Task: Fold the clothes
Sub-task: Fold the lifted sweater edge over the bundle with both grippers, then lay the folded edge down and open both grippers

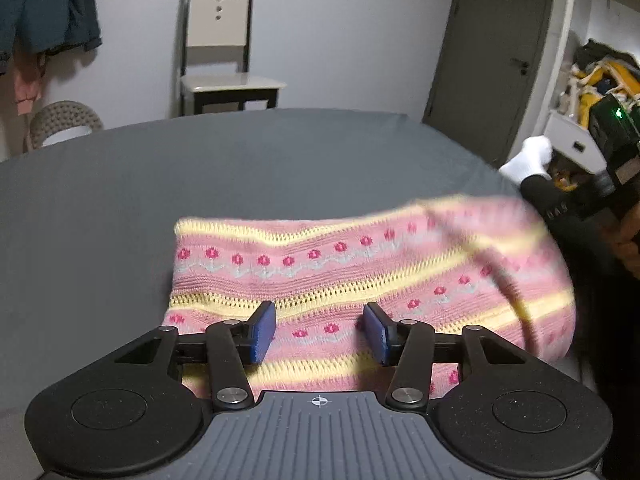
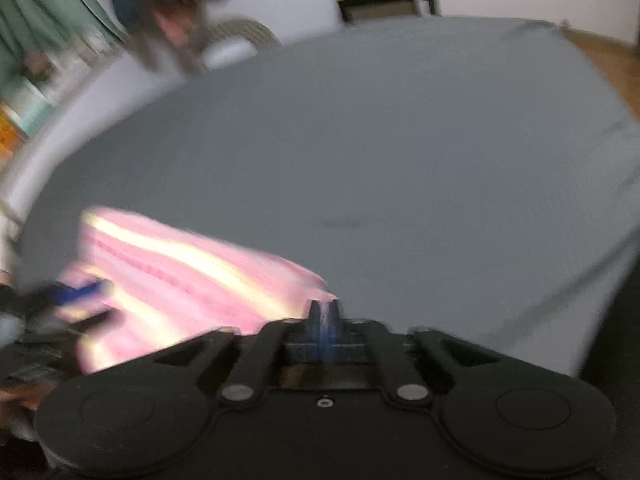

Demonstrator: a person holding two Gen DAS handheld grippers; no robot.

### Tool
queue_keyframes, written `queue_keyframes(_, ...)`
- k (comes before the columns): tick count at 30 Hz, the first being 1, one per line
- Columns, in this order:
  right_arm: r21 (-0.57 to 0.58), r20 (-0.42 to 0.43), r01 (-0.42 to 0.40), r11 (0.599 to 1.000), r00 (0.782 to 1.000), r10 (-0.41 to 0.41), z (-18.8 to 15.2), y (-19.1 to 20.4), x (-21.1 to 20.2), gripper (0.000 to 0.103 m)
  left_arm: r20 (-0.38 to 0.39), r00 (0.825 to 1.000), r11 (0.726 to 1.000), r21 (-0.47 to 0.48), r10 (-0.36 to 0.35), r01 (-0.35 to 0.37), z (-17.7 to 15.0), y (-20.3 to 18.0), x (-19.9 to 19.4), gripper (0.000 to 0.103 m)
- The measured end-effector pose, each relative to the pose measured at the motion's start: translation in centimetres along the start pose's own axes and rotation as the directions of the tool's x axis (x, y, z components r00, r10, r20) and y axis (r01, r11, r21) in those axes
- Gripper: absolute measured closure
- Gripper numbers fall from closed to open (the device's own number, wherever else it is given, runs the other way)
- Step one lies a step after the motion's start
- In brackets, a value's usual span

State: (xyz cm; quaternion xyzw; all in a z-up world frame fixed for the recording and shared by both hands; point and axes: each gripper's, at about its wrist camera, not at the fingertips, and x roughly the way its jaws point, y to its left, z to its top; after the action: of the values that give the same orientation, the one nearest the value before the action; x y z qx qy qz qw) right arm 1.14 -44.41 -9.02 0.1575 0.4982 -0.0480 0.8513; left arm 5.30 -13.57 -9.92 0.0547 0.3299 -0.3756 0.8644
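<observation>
A: Left gripper (image 1: 320,330) hovering low over the pink striped knit (image 1: 360,280), blue pads wide apart, gripping nothing.

B: Right gripper (image 2: 325,316) pinched tight, pads together, looks clamped on the garment's corner at twelve o'clock, though badly blurred.

A: Knit spread on the grey sheet (image 1: 240,168), right flap lifted and smeared toward three o'clock.

B: Chair (image 1: 224,52) standing beyond at eleven.

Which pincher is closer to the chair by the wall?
Left, probably. The chair stands across the gray table from both. The left gripper hovers open over the pink knit garment; the right gripper, shut, looks farther back.
</observation>
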Motion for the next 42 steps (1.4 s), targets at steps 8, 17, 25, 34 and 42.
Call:
queue_keyframes(8, 0.036, 0.098, -0.184, 0.982, 0.979, 0.180, -1.6, 2.7, -6.4, 0.055, 0.070, 0.997, 0.999, 0.034, 0.014, -0.017, -0.5, -0.2, -3.0, 0.051)
queue_keyframes(17, -0.050, 0.111, -0.208, 0.977, 0.971, 0.212, -6.8, 7.1, -8.9, 0.055, 0.153, 0.988, 0.962, 0.269, 0.016, -0.058, -2.0, -2.5, -7.6, 0.050)
queue_keyframes(25, -0.162, 0.142, -0.059, 0.985, 0.986, 0.082, -7.6, 7.7, -8.8, 0.099, 0.081, 0.995, 0.926, 0.367, 0.064, -0.089, -2.7, -3.8, -5.7, 0.045)
queue_keyframes(34, -0.225, 0.073, 0.033, 0.974, 0.997, -0.017, -7.5, 8.7, -8.3, 0.092, 0.071, 0.996, 0.936, 0.347, 0.045, -0.067, -3.5, -3.1, -5.9, 0.039)
queue_keyframes(42, -0.290, 0.038, -0.002, 0.957, 0.999, 0.013, -9.5, 10.8, -9.5, 0.047, 0.068, 0.996, 0.931, 0.358, 0.049, -0.070, -3.4, -3.0, -6.3, 0.039)
